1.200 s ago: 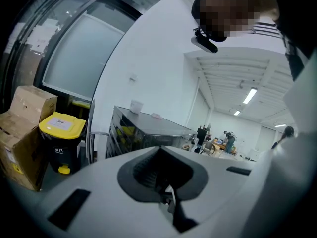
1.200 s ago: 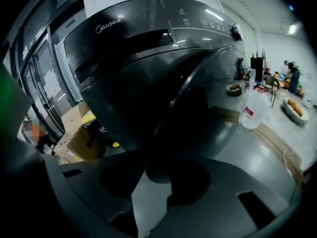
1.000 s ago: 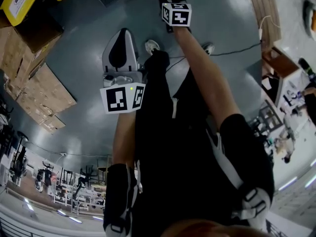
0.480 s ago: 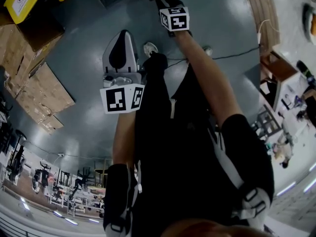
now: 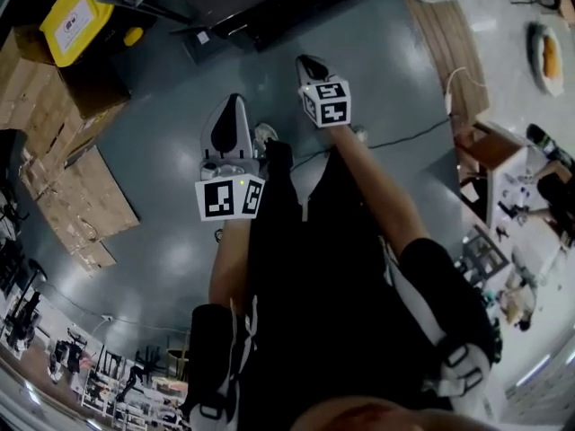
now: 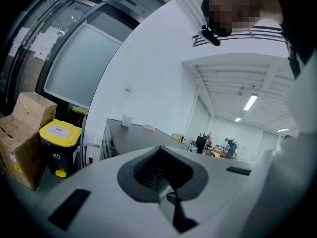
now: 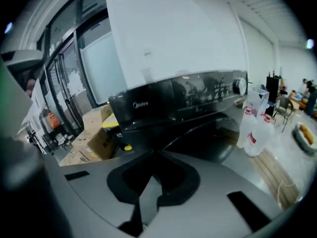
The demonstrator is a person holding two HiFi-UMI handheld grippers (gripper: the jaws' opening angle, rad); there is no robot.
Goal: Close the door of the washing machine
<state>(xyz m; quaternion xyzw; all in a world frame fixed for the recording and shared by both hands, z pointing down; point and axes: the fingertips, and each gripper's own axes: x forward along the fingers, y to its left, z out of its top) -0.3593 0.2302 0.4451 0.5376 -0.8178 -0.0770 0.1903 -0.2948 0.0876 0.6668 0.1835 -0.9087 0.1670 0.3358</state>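
The black washing machine fills the middle of the right gripper view, its round dark door low on the front. Whether the door sits flush I cannot tell. From the head view the machine is a dark bar at the top. My right gripper hangs in the air short of it. Its jaws have just been closing and are shut with nothing between them. My left gripper is lower left of it, shut and empty, pointing past the machine at a white wall.
A yellow-lidded bin and cardboard boxes stand left of the machine. White jugs stand at its right by a wooden strip. A cable crosses the grey floor.
Both grippers have risen and drawn back from the machine, so they sit lower in the head view. More of the machine, bin and floor shows at the top.
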